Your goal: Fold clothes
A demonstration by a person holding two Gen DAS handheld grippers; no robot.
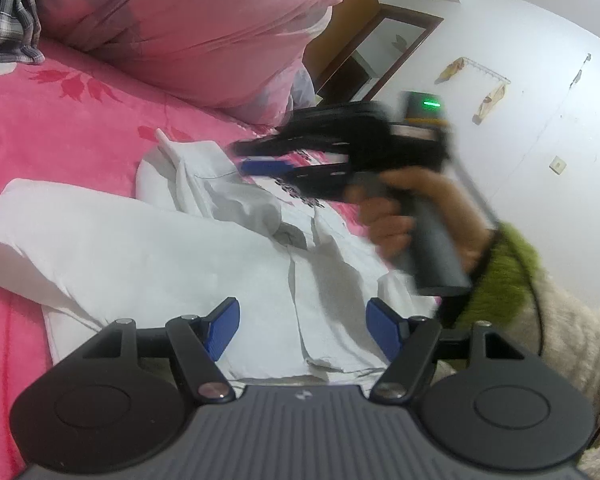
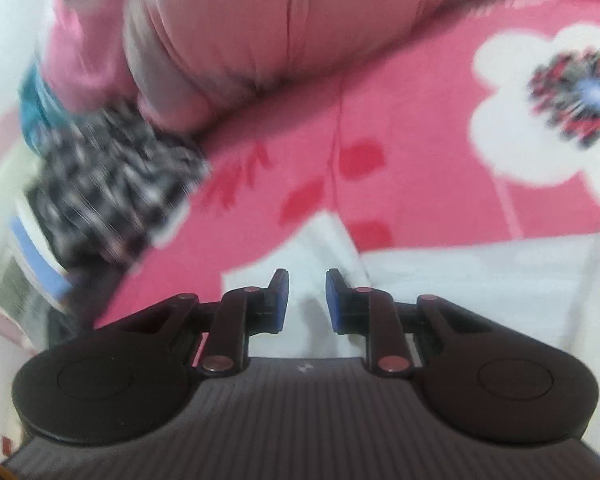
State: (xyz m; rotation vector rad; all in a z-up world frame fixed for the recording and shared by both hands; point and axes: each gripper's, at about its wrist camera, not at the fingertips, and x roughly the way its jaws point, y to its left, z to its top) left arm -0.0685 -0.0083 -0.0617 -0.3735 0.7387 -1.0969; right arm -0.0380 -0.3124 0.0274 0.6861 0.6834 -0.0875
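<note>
A crumpled white garment [image 1: 160, 248] lies on the pink flowered bed cover [image 1: 60, 128]. My left gripper [image 1: 304, 330] hovers just above its near part, jaws wide open with nothing between the blue pads. My right gripper [image 1: 242, 157], motion-blurred and held by a hand [image 1: 388, 224], reaches over the garment's far end near a dark print. In the right wrist view my right gripper [image 2: 307, 300] shows a narrow gap between its pads. The white garment [image 2: 460, 288] lies under it, and no cloth is pinched.
A bulky pink duvet [image 1: 188, 20] fills the back of the bed. A plaid garment [image 1: 4, 12] lies beside it, also seen as the plaid garment [image 2: 112, 184], blurred. A green fuzzy sleeve [image 1: 500, 280] is on the right. A wood-framed cabinet [image 1: 380, 48] stands by the white wall.
</note>
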